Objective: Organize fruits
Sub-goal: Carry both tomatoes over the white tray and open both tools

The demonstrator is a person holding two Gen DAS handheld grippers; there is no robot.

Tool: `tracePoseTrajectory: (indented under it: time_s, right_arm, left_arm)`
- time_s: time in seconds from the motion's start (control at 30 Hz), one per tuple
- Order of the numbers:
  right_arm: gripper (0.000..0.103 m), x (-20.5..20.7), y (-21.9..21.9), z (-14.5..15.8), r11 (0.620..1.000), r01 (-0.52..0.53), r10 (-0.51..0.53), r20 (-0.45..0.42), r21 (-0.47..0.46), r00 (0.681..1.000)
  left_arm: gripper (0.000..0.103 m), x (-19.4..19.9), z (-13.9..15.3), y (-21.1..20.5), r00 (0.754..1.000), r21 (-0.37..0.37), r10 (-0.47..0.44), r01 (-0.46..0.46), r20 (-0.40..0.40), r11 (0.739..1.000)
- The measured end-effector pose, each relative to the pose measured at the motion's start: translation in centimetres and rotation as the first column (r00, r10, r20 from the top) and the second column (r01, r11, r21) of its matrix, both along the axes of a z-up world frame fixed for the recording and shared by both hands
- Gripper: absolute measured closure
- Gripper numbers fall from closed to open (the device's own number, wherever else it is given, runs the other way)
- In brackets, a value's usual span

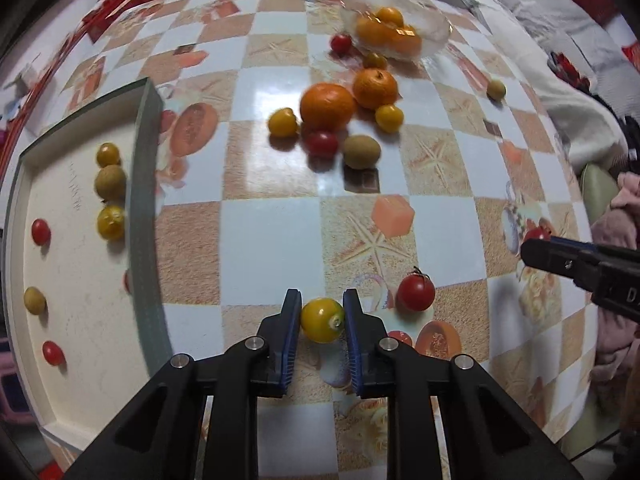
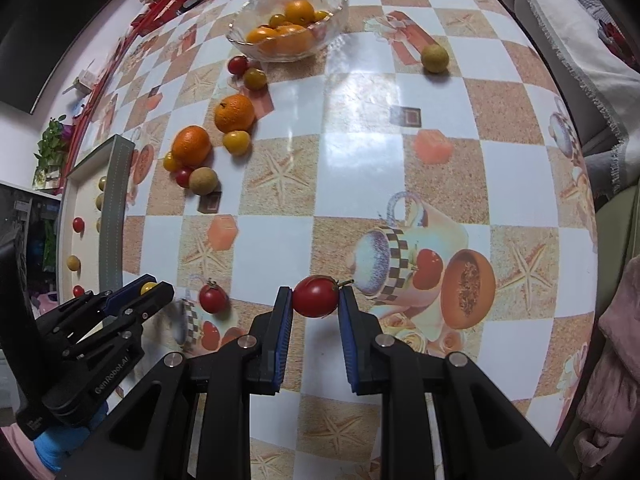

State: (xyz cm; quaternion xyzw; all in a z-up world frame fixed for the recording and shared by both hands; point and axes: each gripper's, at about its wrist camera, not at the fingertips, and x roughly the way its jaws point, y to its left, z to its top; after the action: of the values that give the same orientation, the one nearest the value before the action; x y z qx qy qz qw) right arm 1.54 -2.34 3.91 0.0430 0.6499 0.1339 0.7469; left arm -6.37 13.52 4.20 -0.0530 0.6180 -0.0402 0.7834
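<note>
A: We see the left tool (image 1: pixel 322 312) clamped on a yellow tomato (image 1: pixel 322 319) above the tabletop (image 1: pixel 272 236).
B: Our right tool (image 2: pixel 314 304) grips a red tomato (image 2: pixel 316 296), also low over the tabletop.

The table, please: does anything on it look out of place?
Yes: one small green-brown fruit lies alone near the far right of the table, apart from the glass bowl and the loose cluster by the tray.

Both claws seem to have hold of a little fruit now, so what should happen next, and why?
Probably lift both and carry them to the tray. The left gripper pinches a yellow fruit, the right gripper a red tomato, and like fruits already lie in the tray.
</note>
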Motion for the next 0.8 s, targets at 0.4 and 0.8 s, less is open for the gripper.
tracePoseTrajectory:
  time_s: [0.4,0.8]
  right_arm:
    - [0.078,0.3,8.3,3.5,0.986,-0.164,0.164,0.025,0.023,0.986]
    - [0.078,2.1,23.2,2.8,0.928,-0.357,0.36,-0.006,0.104,0.933]
  left_arm:
    - [0.08,-1.6,4.4,8.5,0.989,0.026,0.14,-0.141,0.053,0.99]
    - [0.08,-1.2,1.8,18.3,0.963,0.102,0.267,-0.27,0.037,0.958]
